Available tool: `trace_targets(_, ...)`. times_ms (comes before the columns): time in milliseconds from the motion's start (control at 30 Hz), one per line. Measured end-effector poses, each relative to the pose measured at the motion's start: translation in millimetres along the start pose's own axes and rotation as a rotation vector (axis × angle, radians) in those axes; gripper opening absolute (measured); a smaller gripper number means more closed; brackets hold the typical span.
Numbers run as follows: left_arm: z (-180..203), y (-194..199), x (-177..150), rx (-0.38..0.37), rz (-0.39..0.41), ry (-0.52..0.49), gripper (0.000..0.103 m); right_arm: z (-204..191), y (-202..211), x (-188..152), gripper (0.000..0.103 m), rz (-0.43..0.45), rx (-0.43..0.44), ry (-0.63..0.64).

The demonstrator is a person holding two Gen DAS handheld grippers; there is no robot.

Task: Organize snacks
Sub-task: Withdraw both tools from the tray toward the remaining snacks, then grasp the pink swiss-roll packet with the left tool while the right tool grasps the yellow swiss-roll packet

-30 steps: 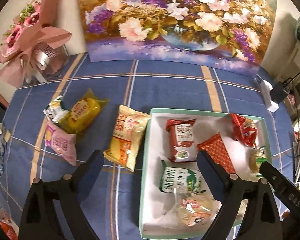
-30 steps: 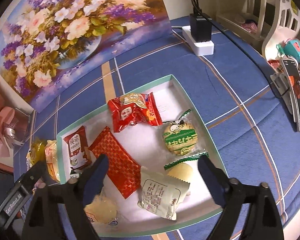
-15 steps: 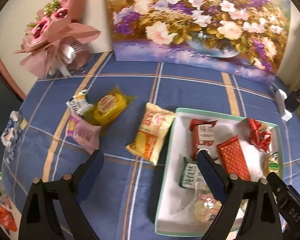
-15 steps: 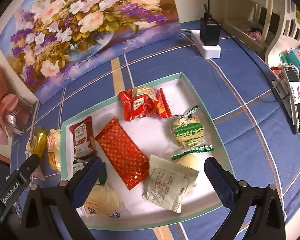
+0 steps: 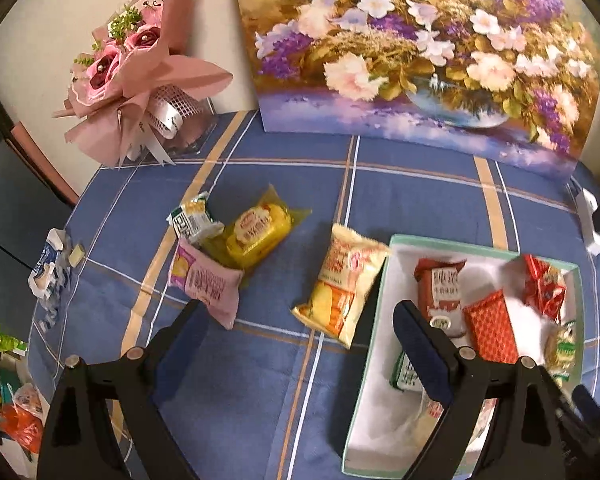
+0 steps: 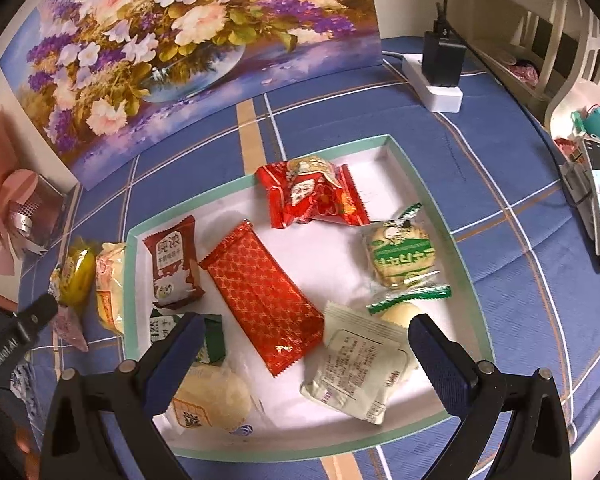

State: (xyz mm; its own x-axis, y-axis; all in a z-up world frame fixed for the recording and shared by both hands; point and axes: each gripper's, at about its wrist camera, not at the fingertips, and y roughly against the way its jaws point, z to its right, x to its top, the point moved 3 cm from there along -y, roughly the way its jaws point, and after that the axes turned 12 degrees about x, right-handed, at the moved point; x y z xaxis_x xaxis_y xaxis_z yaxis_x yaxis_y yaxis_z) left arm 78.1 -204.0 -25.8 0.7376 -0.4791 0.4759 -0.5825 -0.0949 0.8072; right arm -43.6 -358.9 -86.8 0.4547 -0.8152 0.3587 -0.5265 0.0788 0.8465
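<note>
Through the left wrist view, the left hand-held gripper (image 5: 300, 332) has swung leftward since a second ago, so the pink bouquet (image 5: 140, 76) and the loose snacks now sit nearer the middle and the white tray (image 5: 384, 292) has slid toward the right edge; its fingers stay spread wide with nothing between them, above the blue checked counter (image 5: 412, 196). Outside the tray lie four packets: a cream and orange packet (image 5: 342, 282) just beside the tray's left wall, a yellow packet (image 5: 260, 232), a pink packet (image 5: 206, 280) touching it, and a small green and white packet (image 5: 194, 220) at the top of that cluster. Bare cloth lies open between the cluster and the cream packet, and in front of the fingers. A flower painting (image 5: 420, 44) stands at the counter's far edge. Through the right wrist view, the right hand-held gripper (image 6: 300, 340) has drawn back a little, fingers likewise held apart and empty over the tray (image 6: 396, 156), which shows more fully than before. Inside lie a dark red packet (image 6: 174, 264), a long red patterned packet (image 6: 266, 296), a crinkled red packet (image 6: 312, 194), a green-labelled round biscuit (image 6: 400, 256) and a pale printed packet (image 6: 360, 372); white floor shows bare along the far wall. A power strip (image 6: 432, 88) lies beyond the tray, well apart
</note>
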Motion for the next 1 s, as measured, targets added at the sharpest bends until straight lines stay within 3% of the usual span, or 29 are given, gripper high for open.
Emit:
trace_targets(500, 12.9, -22.1, 44.1, -0.092, -0.014, 0.043, 0.094, -30.9, -18.1, 20.7, 0.103, 0.021, -0.001, 0.039)
trace_targets(1000, -30.9, -79.9, 51.0, -0.058, -0.090, 0.120, 0.094, -82.1, -42.9, 48.5, 0.103, 0.063, 0.022, 0.126)
